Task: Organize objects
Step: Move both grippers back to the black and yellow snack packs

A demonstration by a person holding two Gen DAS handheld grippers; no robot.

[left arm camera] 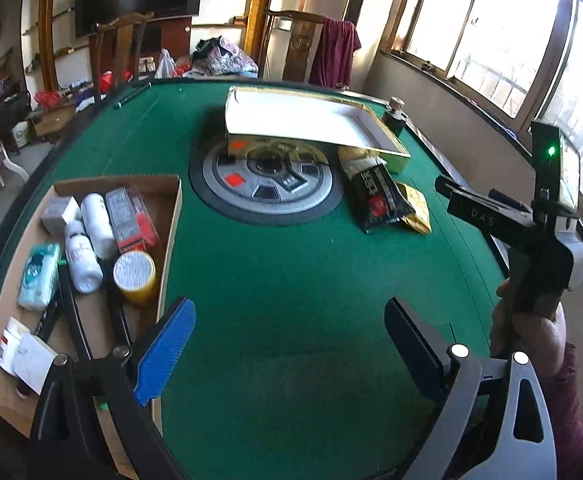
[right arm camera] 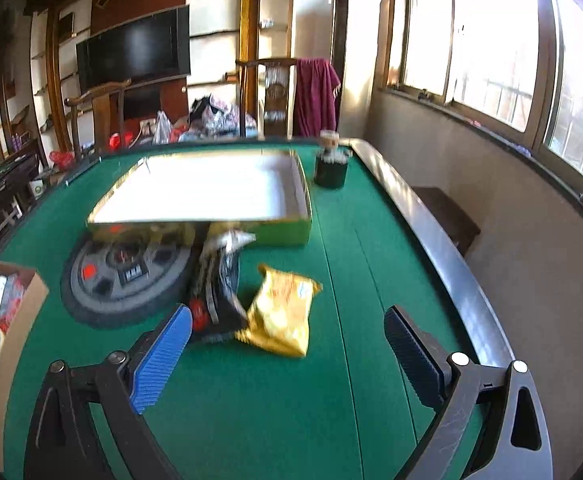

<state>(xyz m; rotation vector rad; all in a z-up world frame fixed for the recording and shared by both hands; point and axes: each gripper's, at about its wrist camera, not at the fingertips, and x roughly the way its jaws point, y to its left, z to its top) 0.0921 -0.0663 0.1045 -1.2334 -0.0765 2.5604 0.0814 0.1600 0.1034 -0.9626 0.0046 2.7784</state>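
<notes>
Left wrist view first: at the far left I see a cardboard box [left arm camera: 171, 216] on the green surface [left arm camera: 291, 280], filled with small items. Two white bottles [left arm camera: 89, 248] lie side by side with their long axes running near to far, a yellow jar [left arm camera: 135, 276] stands upright at the box's near right corner, and a pale teal packet [left arm camera: 39, 276] lies lengthwise along the left side. My left gripper [left arm camera: 287, 344] hovers low over bare felt just right of the box, its fingers [left arm camera: 167, 352] spread wide apart with nothing between them.

Moving right, a round grey centre panel [left arm camera: 259, 188] sits in the middle of the surface, and a shallow gold-edged tray [left arm camera: 311, 120] rests partly over its far side. Against the tray's near right corner lies a black snack bag [left arm camera: 375, 196], its long axis running near to far, leaning slightly right toward me. A yellow snack bag [left arm camera: 415, 208] touches its right edge, partly tucked under it. A small dark jar [left arm camera: 395, 116] stands at the far right, beside the tray.

Right wrist view, somewhat blurred: my right gripper [right arm camera: 287, 340] is just near of the two bags, fingers [right arm camera: 163, 356] wide apart and holding nothing. The black bag [right arm camera: 215, 280] points away from me; the yellow bag [right arm camera: 283, 312] lies beside it, lengthwise near to far.
</notes>
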